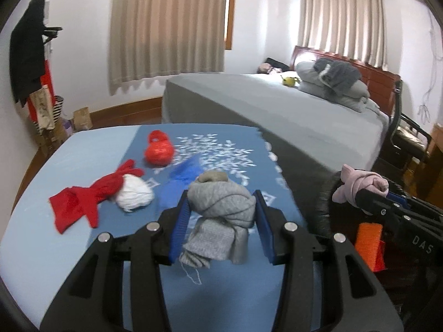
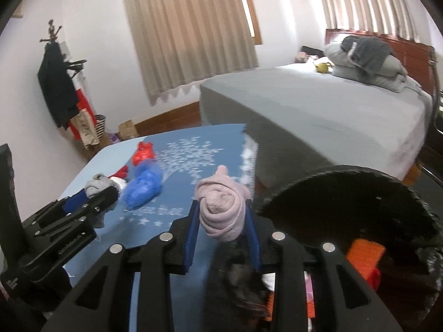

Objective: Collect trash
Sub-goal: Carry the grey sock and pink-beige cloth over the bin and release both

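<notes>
Items being carried, two. Grey sock bundle (image 1: 221,202) is being pinched by the left tool (image 1: 221,221) above the desk (image 1: 41,249), raised clear of the cloth, presumably for transfer. Pink sock roll (image 2: 221,213) is being squeezed by the right tool (image 2: 221,229) just beside the black bin (image 2: 346,202), probably for dropping in. Red glove (image 1: 83,199), white wad (image 1: 133,197), red bag (image 1: 159,149) and blue bag (image 2: 142,186) are being left on the desk, awaiting collection.
</notes>
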Demonstrator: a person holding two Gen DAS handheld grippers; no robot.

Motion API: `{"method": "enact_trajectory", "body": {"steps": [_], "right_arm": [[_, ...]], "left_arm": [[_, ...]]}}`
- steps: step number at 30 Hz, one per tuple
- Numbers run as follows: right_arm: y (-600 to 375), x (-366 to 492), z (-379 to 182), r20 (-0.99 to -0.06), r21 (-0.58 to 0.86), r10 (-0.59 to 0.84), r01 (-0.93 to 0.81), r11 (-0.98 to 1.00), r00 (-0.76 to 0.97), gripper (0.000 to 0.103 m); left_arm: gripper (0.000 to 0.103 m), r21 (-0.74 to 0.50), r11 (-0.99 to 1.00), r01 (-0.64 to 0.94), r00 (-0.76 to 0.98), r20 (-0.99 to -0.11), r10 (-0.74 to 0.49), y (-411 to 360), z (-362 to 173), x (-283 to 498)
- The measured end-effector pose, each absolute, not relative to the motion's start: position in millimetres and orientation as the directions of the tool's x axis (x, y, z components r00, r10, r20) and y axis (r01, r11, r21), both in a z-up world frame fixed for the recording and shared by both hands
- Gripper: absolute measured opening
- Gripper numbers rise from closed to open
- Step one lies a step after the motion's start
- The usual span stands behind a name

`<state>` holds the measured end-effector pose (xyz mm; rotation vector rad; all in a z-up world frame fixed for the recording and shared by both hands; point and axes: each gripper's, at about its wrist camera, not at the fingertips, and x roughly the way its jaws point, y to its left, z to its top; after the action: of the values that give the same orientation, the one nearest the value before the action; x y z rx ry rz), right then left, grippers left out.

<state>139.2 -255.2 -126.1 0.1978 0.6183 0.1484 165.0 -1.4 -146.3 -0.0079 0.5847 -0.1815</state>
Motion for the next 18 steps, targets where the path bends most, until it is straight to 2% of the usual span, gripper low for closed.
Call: {"method": "enact_trajectory", "body": {"steps": [18], "right_arm": [[-368,90,-132,-0.584,0.206,-0.027,0.18,0.962,0.812,0.032]], "left_arm": [[0.044,-0.085,0.915,0.394,0.747,-0.55,-0.373,-121,-152,157]]}}
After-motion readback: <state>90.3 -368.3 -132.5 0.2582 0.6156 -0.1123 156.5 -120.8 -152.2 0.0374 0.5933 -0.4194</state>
